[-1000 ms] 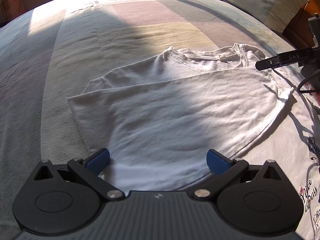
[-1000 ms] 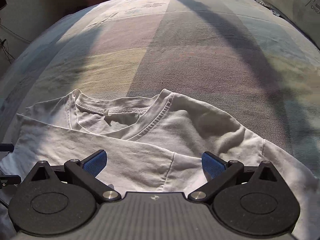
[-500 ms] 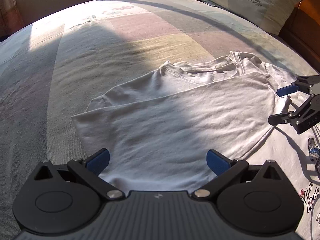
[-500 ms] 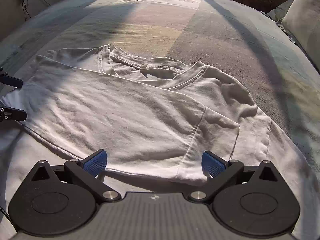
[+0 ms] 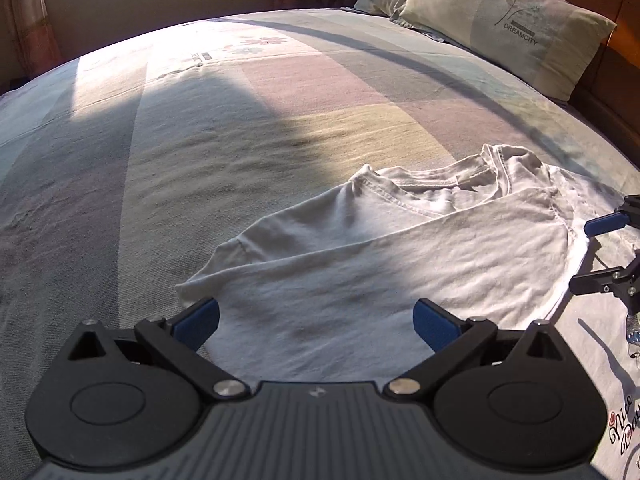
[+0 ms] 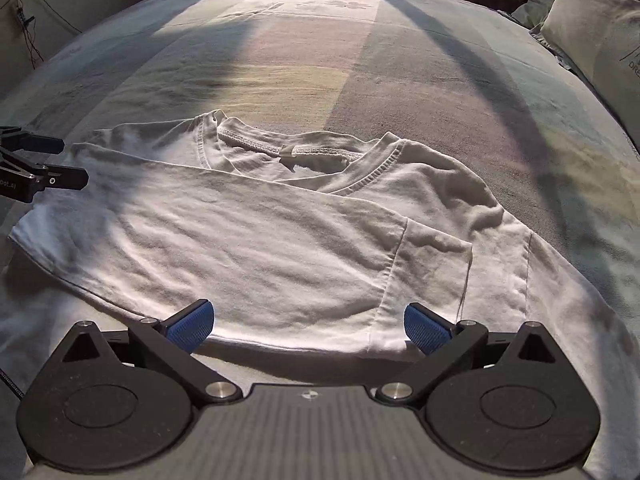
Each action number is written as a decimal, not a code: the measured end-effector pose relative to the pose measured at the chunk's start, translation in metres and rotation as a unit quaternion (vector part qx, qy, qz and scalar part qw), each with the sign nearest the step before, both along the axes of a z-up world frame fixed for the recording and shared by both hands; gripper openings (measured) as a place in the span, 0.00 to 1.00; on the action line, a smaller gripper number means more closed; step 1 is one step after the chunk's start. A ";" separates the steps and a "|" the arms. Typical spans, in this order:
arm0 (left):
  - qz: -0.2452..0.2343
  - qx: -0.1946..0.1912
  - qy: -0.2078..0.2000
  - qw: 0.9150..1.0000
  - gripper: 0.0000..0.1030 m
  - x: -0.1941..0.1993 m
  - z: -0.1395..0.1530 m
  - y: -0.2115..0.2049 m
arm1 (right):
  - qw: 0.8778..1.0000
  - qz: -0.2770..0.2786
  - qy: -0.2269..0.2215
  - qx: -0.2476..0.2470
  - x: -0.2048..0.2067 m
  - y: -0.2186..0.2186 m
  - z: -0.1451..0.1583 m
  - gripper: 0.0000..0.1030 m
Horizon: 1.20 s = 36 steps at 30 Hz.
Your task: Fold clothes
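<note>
A white T-shirt (image 5: 380,272) (image 6: 256,240) lies on the bed, its lower half folded up over the chest so that the collar (image 6: 304,152) still shows. My left gripper (image 5: 316,320) hovers open over the shirt's near folded edge, nothing between its blue pads. My right gripper (image 6: 306,322) is open too, above the fold beside a sleeve (image 6: 428,276). Each gripper shows in the other's view: the right one at the right edge (image 5: 600,252), the left one at the left edge (image 6: 52,162).
The striped bedspread (image 5: 200,140) stretches wide beyond the shirt. A pillow (image 5: 508,24) lies at the headboard on the right. Another white garment with printed lettering (image 5: 622,428) lies under the shirt at the lower right.
Both grippers have pulled back and risen from the shirt, so more of the bed and the whole folded shirt show. The shirt lies as it did.
</note>
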<state>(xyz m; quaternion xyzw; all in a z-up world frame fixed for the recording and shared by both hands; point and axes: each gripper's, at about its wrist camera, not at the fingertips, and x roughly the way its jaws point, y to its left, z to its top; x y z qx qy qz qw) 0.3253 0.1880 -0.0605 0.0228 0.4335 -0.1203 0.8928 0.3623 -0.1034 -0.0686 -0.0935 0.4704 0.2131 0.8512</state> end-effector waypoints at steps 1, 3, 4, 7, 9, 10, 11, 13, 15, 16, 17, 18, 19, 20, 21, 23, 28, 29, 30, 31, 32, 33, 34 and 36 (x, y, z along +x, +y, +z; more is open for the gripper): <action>-0.014 -0.009 0.011 1.000 0.99 -0.009 -0.002 -0.004 | 1.000 0.000 0.001 0.000 -0.004 0.001 0.001 1.00; -0.028 -0.013 0.036 0.999 0.99 -0.024 -0.012 -0.011 | 1.000 -0.004 0.008 0.006 -0.012 0.002 0.001 1.00; -0.029 -0.010 0.049 0.998 0.99 -0.031 -0.019 -0.012 | 1.000 -0.006 0.012 0.008 -0.015 0.002 0.001 1.00; -0.035 0.018 0.051 0.998 0.99 -0.048 -0.023 -0.019 | 1.000 -0.012 0.022 0.009 -0.020 0.001 -0.002 1.00; -0.025 -0.016 0.046 0.998 0.99 -0.050 -0.009 -0.020 | 1.000 -0.017 0.021 0.008 -0.024 -0.002 0.000 1.00; -0.020 -0.032 0.044 0.998 0.99 -0.051 -0.003 -0.021 | 1.000 -0.017 0.018 0.010 -0.027 -0.004 0.002 1.00; -0.026 -0.038 0.045 0.998 0.99 -0.053 -0.001 -0.024 | 1.000 -0.017 0.017 0.011 -0.028 -0.005 0.003 1.00; -0.033 -0.023 0.061 0.997 0.99 -0.055 -0.011 -0.030 | 1.000 -0.020 0.020 0.011 -0.031 -0.006 0.003 1.00; -0.019 -0.008 0.081 0.997 0.99 -0.056 -0.026 -0.029 | 0.999 -0.023 0.025 0.010 -0.033 -0.008 0.003 1.00; -0.022 -0.008 0.072 0.997 0.99 -0.058 -0.024 -0.030 | 0.999 -0.024 0.024 0.012 -0.035 -0.009 0.005 1.00; -0.020 -0.005 0.076 0.997 0.99 -0.057 -0.019 -0.033 | 0.999 -0.026 0.023 0.014 -0.037 -0.012 0.007 1.00; -0.022 -0.007 0.068 0.997 0.99 -0.058 -0.014 -0.035 | 0.999 -0.027 0.022 0.016 -0.039 -0.014 0.010 1.00; -0.025 -0.009 0.058 0.998 0.99 -0.059 -0.009 -0.037 | 0.999 -0.027 0.020 0.018 -0.043 -0.016 0.011 1.00; -0.031 -0.007 0.045 0.998 0.99 -0.062 -0.006 -0.039 | 0.999 -0.026 0.017 0.020 -0.047 -0.018 0.012 1.00; -0.034 -0.004 0.050 0.998 0.99 -0.061 -0.008 -0.040 | 0.999 -0.024 0.018 0.021 -0.050 -0.020 0.012 1.00; -0.013 0.002 0.090 0.996 0.99 -0.056 -0.022 -0.038 | 0.999 -0.022 0.024 0.020 -0.057 -0.023 0.008 1.00; -0.014 0.007 0.052 0.999 0.99 -0.060 -0.001 -0.050 | 0.998 -0.030 0.057 0.014 -0.077 -0.033 -0.008 1.00; -0.016 0.006 0.047 0.999 0.99 -0.060 0.003 -0.054 | 0.998 -0.031 0.053 0.012 -0.082 -0.036 -0.008 1.00; -0.018 0.006 0.042 0.999 0.99 -0.059 0.007 -0.058 | 0.998 -0.032 0.049 0.015 -0.087 -0.039 -0.006 1.00; -0.020 0.010 0.043 0.999 0.99 -0.057 0.006 -0.064 | 0.998 -0.034 0.051 0.018 -0.092 -0.042 -0.005 1.00; -0.023 0.014 0.045 0.999 0.99 -0.056 0.006 -0.070 | 0.998 -0.035 0.054 0.022 -0.097 -0.045 -0.005 1.00; -0.026 0.018 0.046 0.998 0.99 -0.054 0.006 -0.076 | 0.997 -0.037 0.063 0.021 -0.101 -0.048 -0.007 1.00; -0.028 0.022 0.046 0.998 0.99 -0.053 0.006 -0.082 | 0.997 -0.039 0.069 0.022 -0.105 -0.052 -0.008 1.00; -0.037 0.029 0.038 0.998 0.99 -0.052 0.008 -0.098 | 0.996 -0.043 0.076 0.026 -0.113 -0.061 -0.010 1.00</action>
